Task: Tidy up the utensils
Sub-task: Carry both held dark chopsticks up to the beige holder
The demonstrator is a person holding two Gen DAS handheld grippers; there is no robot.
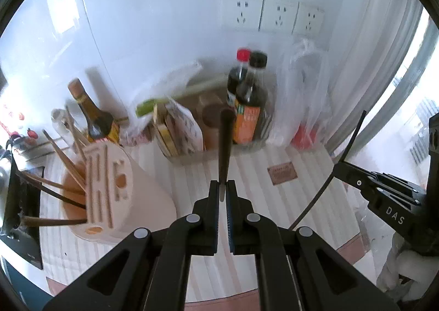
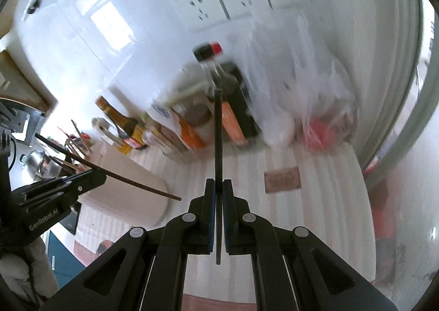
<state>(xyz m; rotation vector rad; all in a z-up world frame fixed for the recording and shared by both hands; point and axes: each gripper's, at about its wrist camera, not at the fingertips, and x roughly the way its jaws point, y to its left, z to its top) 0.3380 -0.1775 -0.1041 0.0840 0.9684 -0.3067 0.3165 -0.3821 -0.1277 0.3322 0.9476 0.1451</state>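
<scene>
My left gripper (image 1: 222, 190) is shut on a dark chopstick (image 1: 225, 146) that points forward above the striped white mat (image 1: 301, 195). My right gripper (image 2: 219, 187) is shut on a second dark chopstick (image 2: 218, 140), also held up over the mat. Each gripper shows in the other's view: the right one (image 1: 340, 164) with its thin chopstick (image 1: 345, 151), the left one (image 2: 101, 172) with its chopstick (image 2: 131, 182). A pale utensil holder (image 1: 109, 187) with slots stands at the left and holds several wooden chopsticks (image 1: 63, 154).
Sauce bottles (image 1: 249, 97), a brown-capped bottle (image 1: 93, 113), packets and plastic bags (image 1: 304, 91) line the white wall. Wall sockets (image 1: 274, 16) sit above. A small brown label (image 1: 282, 172) lies on the mat. A metal pot (image 2: 38, 160) is at far left.
</scene>
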